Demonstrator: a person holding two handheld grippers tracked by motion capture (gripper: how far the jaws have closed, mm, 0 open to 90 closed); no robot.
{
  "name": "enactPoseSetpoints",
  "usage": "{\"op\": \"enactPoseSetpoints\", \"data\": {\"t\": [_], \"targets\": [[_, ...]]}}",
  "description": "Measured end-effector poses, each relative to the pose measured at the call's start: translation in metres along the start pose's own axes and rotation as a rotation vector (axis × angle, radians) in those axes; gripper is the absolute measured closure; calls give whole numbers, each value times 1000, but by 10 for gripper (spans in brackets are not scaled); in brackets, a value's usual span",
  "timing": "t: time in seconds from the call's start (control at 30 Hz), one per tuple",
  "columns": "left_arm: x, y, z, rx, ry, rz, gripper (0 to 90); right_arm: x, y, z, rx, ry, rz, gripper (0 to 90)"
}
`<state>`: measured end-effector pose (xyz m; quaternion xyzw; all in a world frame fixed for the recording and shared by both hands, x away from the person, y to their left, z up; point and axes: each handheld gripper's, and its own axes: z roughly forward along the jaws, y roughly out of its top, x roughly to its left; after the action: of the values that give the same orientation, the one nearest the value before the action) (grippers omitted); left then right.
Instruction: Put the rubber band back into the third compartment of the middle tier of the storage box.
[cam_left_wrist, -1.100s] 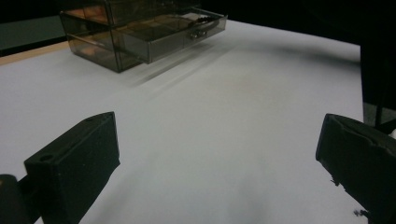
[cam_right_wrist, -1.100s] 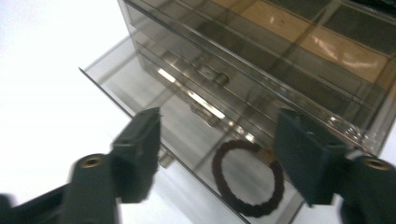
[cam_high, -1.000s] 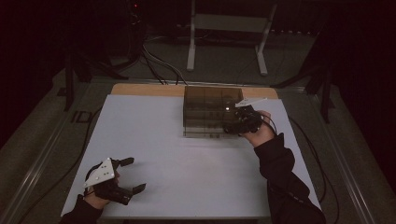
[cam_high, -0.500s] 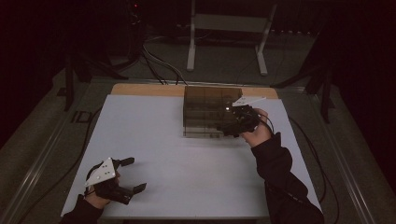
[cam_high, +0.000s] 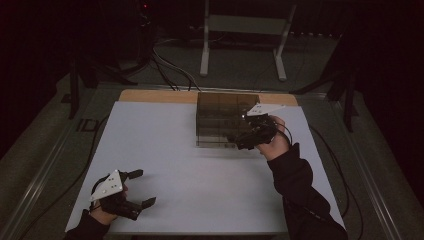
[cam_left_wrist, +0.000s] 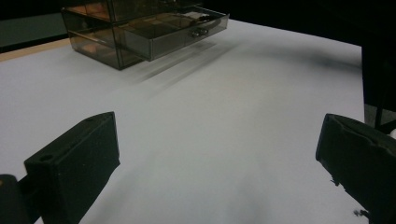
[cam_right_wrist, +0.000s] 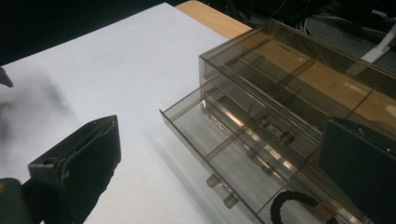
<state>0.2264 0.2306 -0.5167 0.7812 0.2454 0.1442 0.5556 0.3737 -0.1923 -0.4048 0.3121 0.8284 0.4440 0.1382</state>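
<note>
Right gripper (cam_high: 239, 140) hovers released over the organizer's (cam_high: 220, 107) pulled-out drawer (cam_right_wrist: 224, 158), jaws just opened, black hair tie (cam_right_wrist: 299, 207) lying inside, probably dropped there. Left gripper (cam_high: 142, 189) idles released on the bench (cam_high: 200, 180), well clear of the organizer.

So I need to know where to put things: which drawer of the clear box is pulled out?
The middle drawer, sticking out past the box front with a black hair tie in it. The drawer below it sits flush.
</note>
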Motion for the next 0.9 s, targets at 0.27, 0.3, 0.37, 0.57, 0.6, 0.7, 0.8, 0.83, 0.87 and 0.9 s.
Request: {"op": "enactPoseSetpoints", "data": {"t": [0.27,0.3,0.37,0.57,0.6,0.7,0.8,0.83,0.87,0.9], "targets": [[-1,0,-1,-3,0,0,2,5,-13,-5,-26,3,-4,0],[-1,0,-1,-3,0,1,2,5,-15,-5,-24,2,0,0],[-1,0,-1,-1,0,2,3,5,-22,-6,-25,5,3,0],[-1,-1,0,3,-1,1,2,6,-42,-7,-32,17,37,0],[-1,-1,0,4,-1,1,2,6,-45,-6,-26,19,37,0],[-1,-1,0,5,-2,2,3,4,-55,-6,-22,22,50,0],[-1,-1,0,6,-1,4,2,5,-65,-6,-15,32,54,0],[-1,-2,0,6,-2,4,2,6,-68,-6,-13,32,50,0],[-1,-2,0,6,-1,3,2,7,-71,-6,-9,31,45,0],[-1,-2,0,7,0,3,2,7,-74,-7,-11,32,42,0]]}}
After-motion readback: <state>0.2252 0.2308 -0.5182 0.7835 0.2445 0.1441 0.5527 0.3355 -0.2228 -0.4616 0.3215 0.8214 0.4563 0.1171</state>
